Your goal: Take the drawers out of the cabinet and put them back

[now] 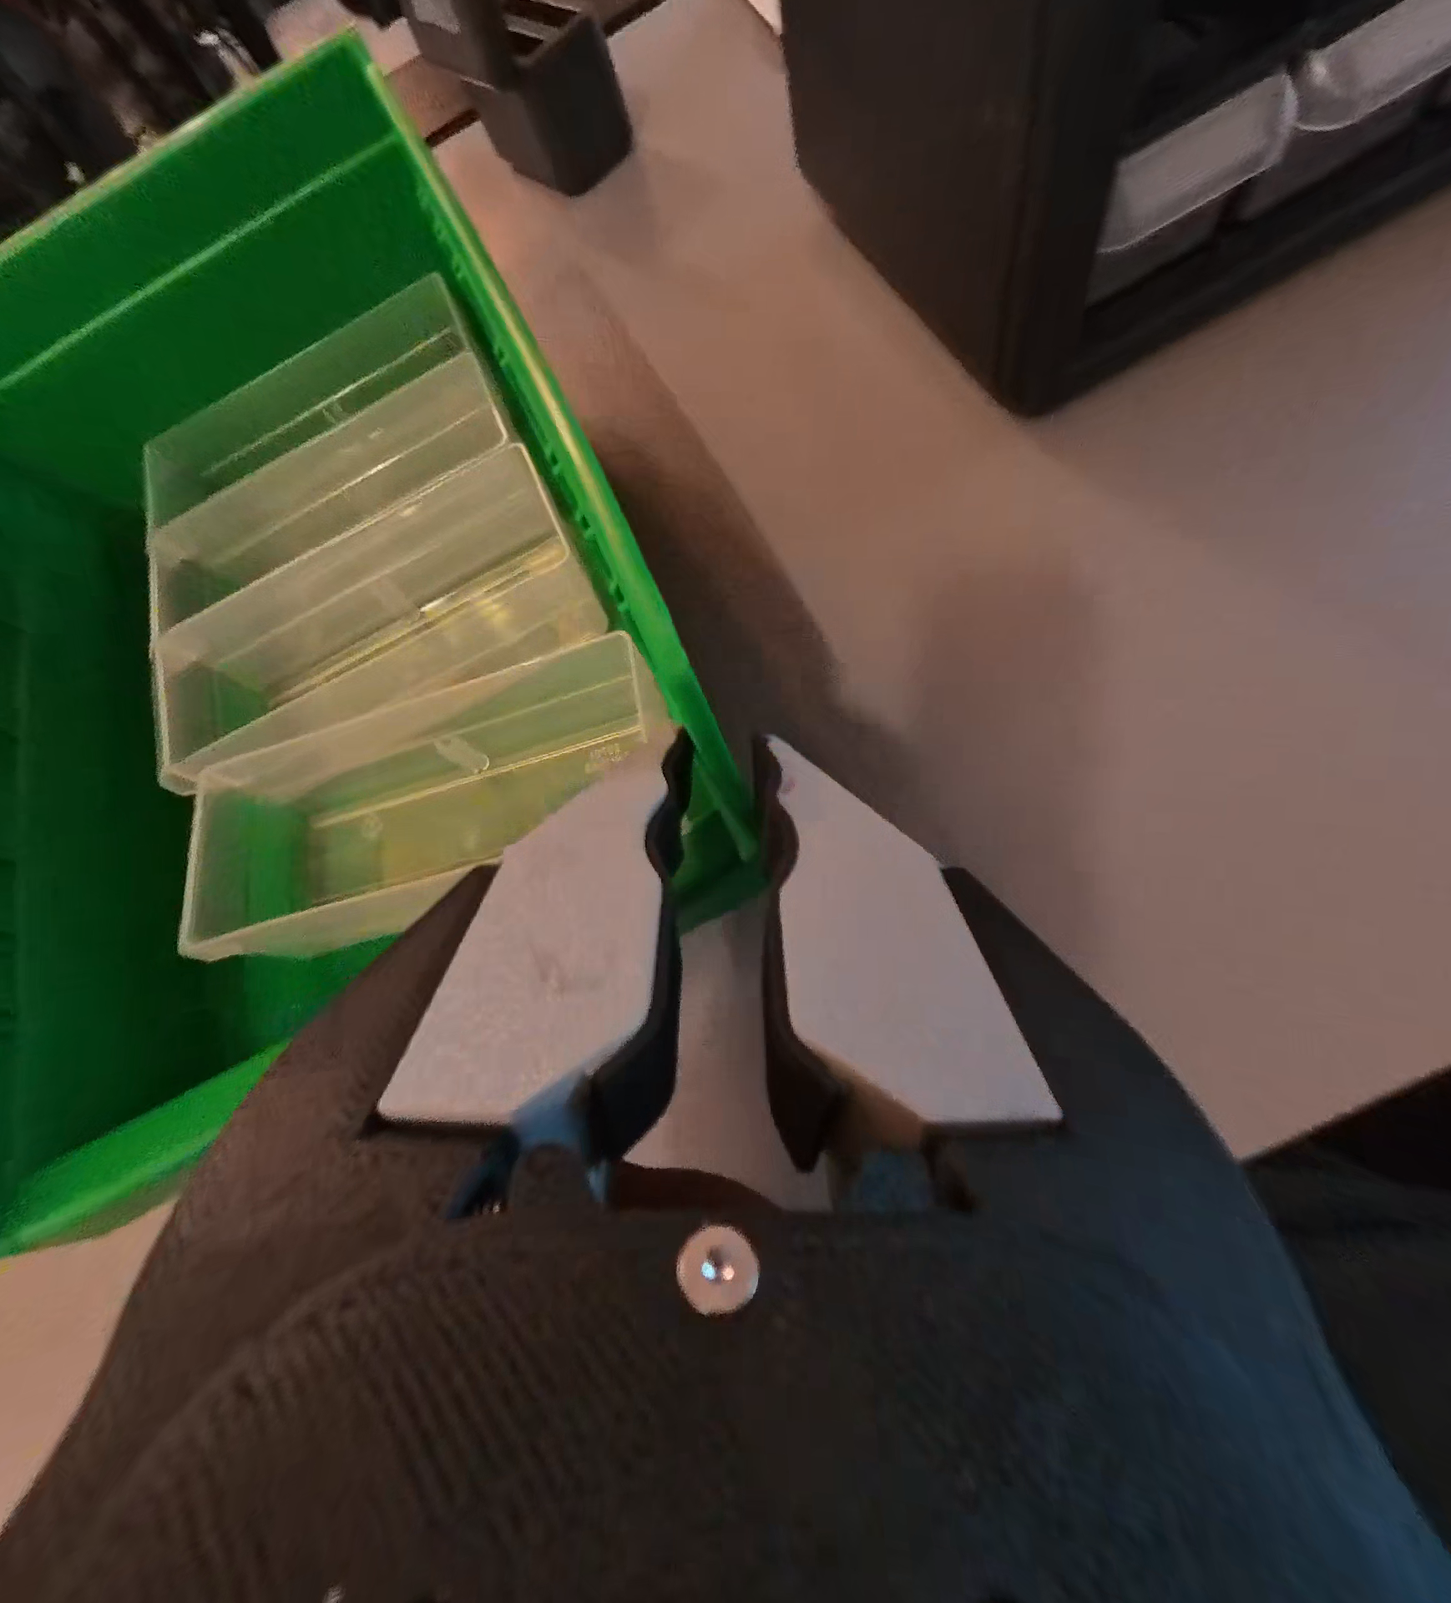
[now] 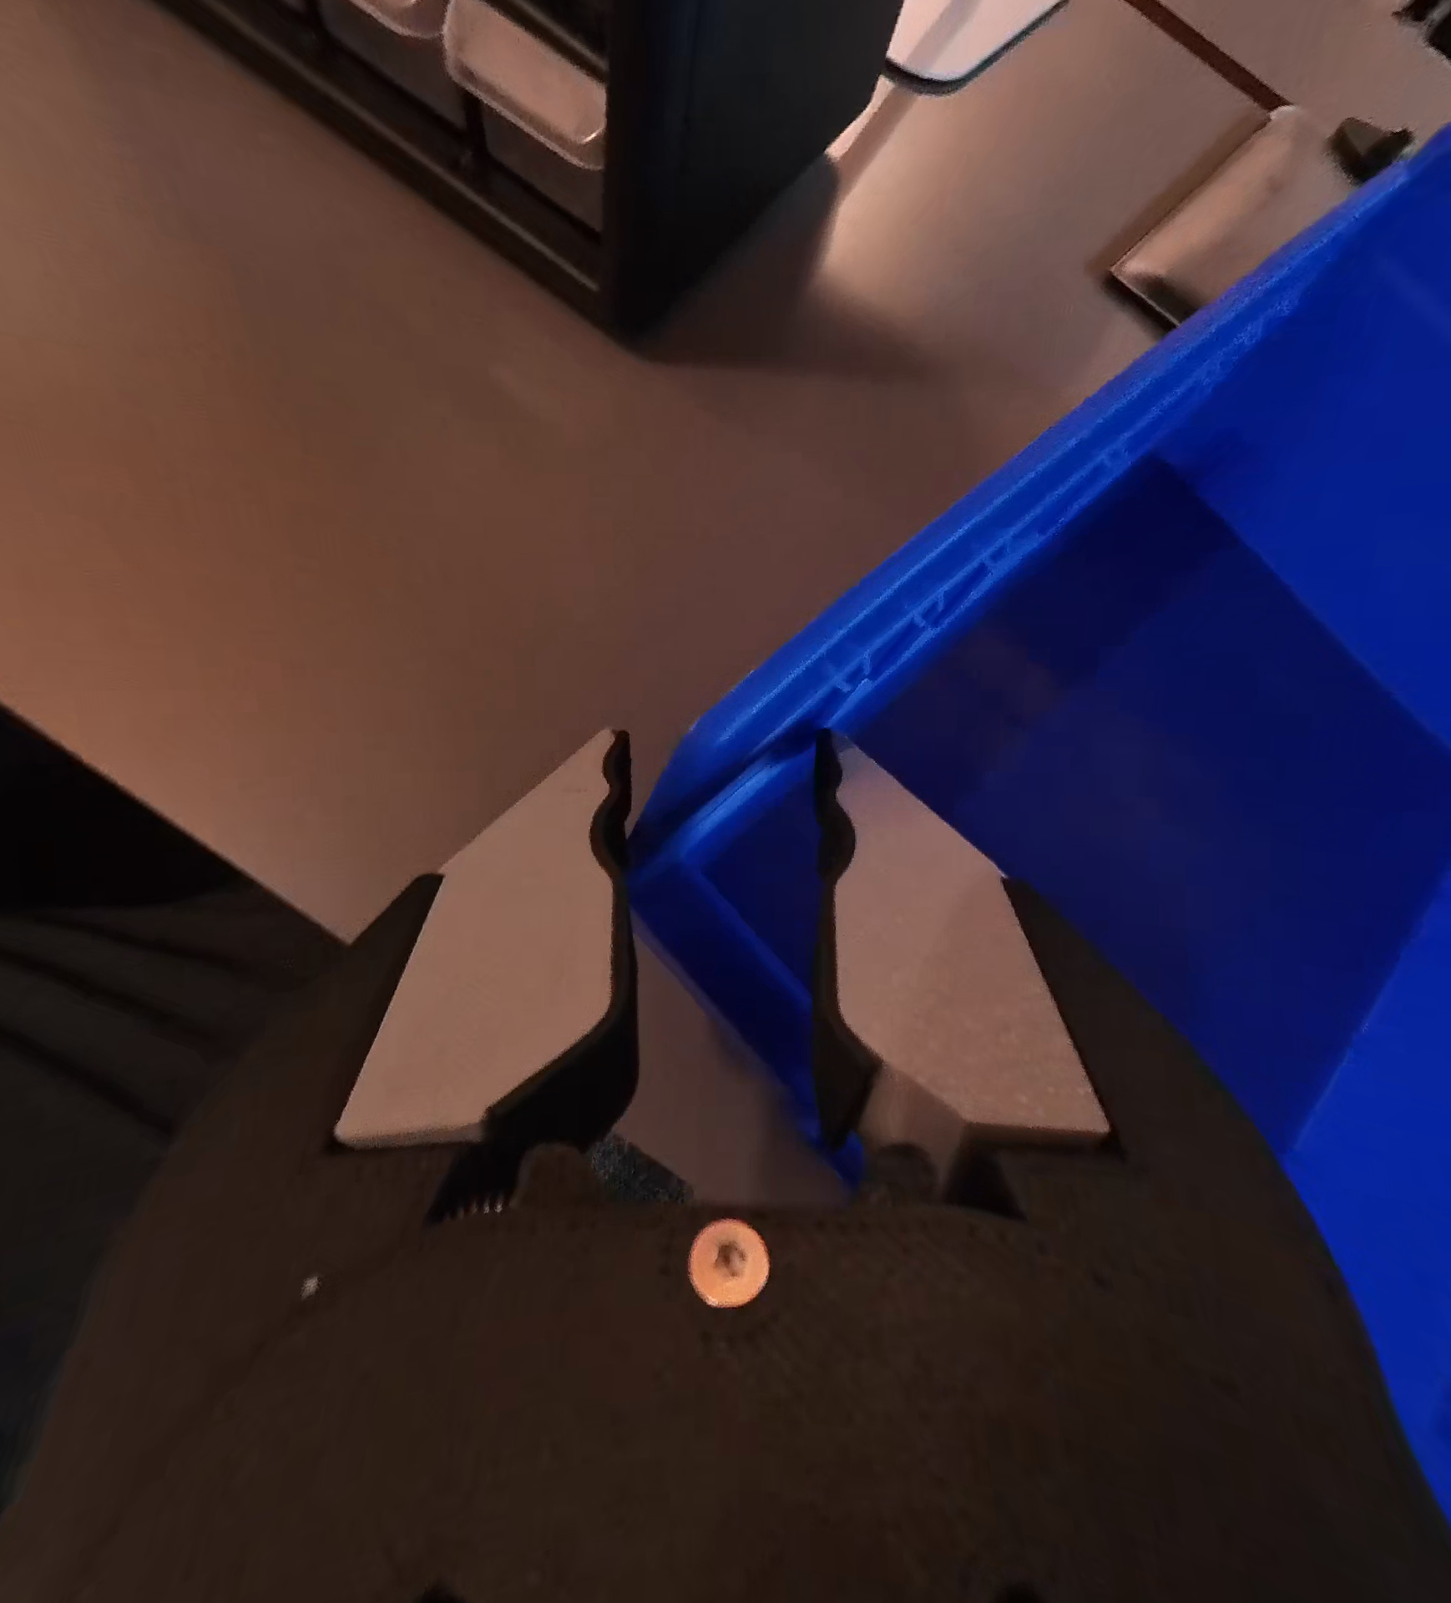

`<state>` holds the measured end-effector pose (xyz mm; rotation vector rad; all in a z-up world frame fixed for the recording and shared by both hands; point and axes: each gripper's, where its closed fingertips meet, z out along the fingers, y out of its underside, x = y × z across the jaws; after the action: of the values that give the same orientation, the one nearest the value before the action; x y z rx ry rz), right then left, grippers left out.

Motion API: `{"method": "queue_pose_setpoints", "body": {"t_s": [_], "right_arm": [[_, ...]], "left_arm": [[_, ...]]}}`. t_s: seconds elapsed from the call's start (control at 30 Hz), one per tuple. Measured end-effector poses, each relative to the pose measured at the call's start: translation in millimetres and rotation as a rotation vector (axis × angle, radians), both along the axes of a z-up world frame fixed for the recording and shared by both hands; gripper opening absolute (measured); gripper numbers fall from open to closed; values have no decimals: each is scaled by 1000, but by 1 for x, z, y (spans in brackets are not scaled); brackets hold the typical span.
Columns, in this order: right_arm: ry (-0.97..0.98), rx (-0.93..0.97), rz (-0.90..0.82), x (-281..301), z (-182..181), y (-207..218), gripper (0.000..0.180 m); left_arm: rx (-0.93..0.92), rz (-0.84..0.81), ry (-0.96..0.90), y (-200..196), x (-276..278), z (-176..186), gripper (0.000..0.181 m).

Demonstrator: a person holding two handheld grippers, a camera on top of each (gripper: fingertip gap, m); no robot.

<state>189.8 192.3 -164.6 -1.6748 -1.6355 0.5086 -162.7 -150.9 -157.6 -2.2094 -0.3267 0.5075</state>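
Note:
In the left wrist view a green bin (image 1: pixel 63 486) holds several clear plastic drawers (image 1: pixel 375 555), stacked and overlapping. My left gripper (image 1: pixel 722 781) is shut on the green bin's right wall near its front corner. The dark drawer cabinet (image 1: pixel 1008 217) stands at the upper right with clear drawers (image 1: pixel 1208 182) in it. In the right wrist view my right gripper (image 2: pixel 718 781) is shut on the left front corner wall of a blue bin (image 2: pixel 1182 694), whose inside shows nothing. The cabinet (image 2: pixel 661 173) stands at the top, with clear drawers (image 2: pixel 531 95) in it.
The bins and cabinet stand on a light tabletop (image 1: pixel 1138 694). A dark block-shaped object (image 1: pixel 548 95) sits behind the green bin. A flat metallic plate (image 2: pixel 1199 234) lies behind the blue bin. The table's front edge (image 2: pixel 54 720) runs at the lower left. The cabinet (image 2: pixel 661 173) lies around 15 centimetres away from my right fingertips.

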Motion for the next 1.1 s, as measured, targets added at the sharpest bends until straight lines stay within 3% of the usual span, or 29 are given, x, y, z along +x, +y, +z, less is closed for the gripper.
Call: {"method": "queue_pose_setpoints", "body": {"t_s": [0.1, 0.17, 0.27, 0.37, 0.43, 0.63, 0.77, 0.9, 0.97, 1.1], "right_arm": [[-20, -7, -17, 12, 0, 6, 35], [-33, 17, -135, 19, 1, 23, 29], [-40, 106, -247, 22, 0, 41, 15], [-69, 157, -255, 24, 0, 42, 13], [-61, 139, -286, 28, 5, 42, 11], [136, 106, -303, 28, 56, 30, 33], [306, -39, -193, 6, 81, -5, 34], [350, -145, -73, -22, 80, -41, 47], [370, -180, -29, -37, 77, -56, 51], [324, -244, 33, -66, 51, -83, 63]], "left_arm": [[83, 10, -82, -5, 1, 1, 15], [125, 62, -81, -9, -4, 4, 28], [160, 48, -30, -3, 0, 4, 8], [162, 196, 69, -12, -16, 4, 3], [200, 242, 38, -17, -23, 4, 2], [233, 319, 12, -35, -36, 5, 2], [189, 254, -37, -26, -16, 7, 3], [375, 128, -9, -20, 16, 71, 24], [445, 101, 36, -27, 29, 104, 22], [453, -27, 28, -18, 62, 125, 32]]}}
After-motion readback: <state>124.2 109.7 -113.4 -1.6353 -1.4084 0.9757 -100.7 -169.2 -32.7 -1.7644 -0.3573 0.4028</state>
